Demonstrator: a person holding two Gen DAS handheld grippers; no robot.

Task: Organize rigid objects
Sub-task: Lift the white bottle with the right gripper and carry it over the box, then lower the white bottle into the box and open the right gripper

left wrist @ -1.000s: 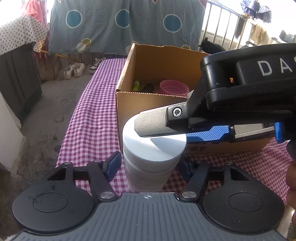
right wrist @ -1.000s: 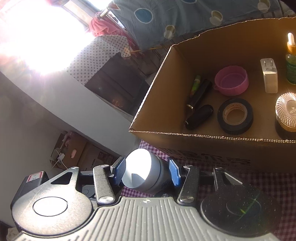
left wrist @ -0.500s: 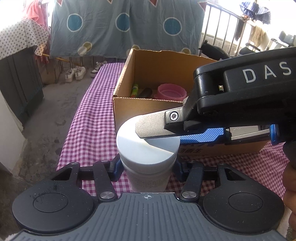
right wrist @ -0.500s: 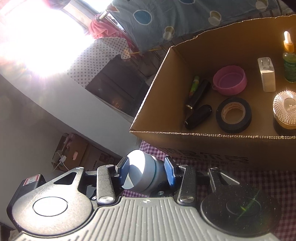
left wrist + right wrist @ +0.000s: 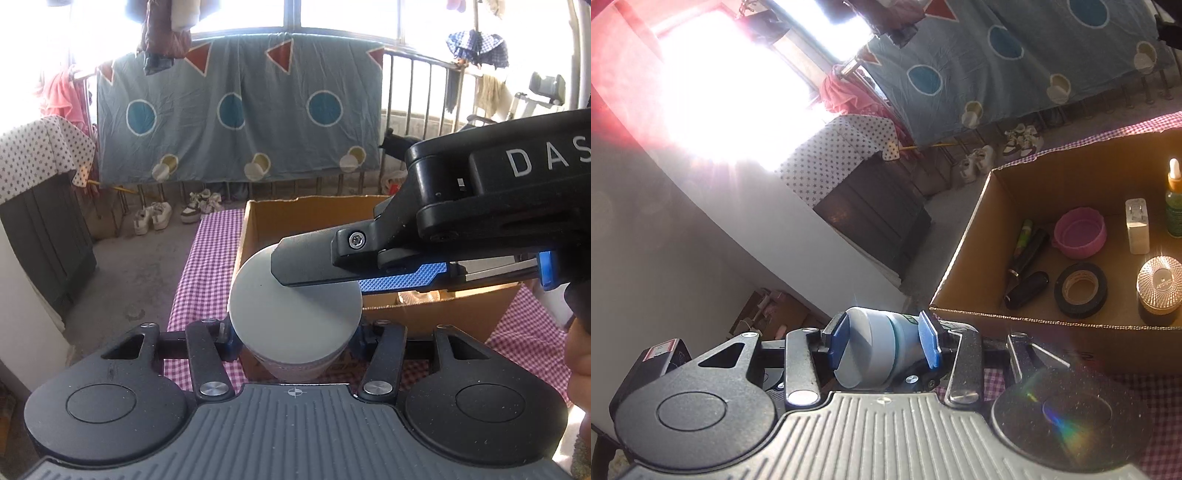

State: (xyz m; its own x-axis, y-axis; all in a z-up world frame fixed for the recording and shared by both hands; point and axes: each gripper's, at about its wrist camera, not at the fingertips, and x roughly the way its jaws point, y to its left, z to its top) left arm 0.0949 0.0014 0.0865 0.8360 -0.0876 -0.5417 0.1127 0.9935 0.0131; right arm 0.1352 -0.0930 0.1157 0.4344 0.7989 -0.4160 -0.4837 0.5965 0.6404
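Observation:
A white jar with a grey-white lid [image 5: 291, 317] is gripped by both grippers. My left gripper [image 5: 293, 341] is shut on the jar's body from below the lid. My right gripper [image 5: 884, 343] is shut on the lid end [image 5: 868, 350]; its finger [image 5: 369, 262] crosses over the lid in the left wrist view. The jar is held in front of an open cardboard box [image 5: 960, 288] on the purple checked tablecloth [image 5: 207, 258].
The box holds a pink bowl [image 5: 1079, 232], black tape roll [image 5: 1080, 290], white charger [image 5: 1137, 225], green dropper bottle [image 5: 1174, 210], gold-lidded jar [image 5: 1160, 282] and dark tubes [image 5: 1027, 290]. Left of the table are the floor, a dark cabinet [image 5: 40, 236] and shoes [image 5: 153, 216].
The jar has risen and come closer to the left camera, hiding more of the box. The right gripper's pads have closed tighter on the lid end.

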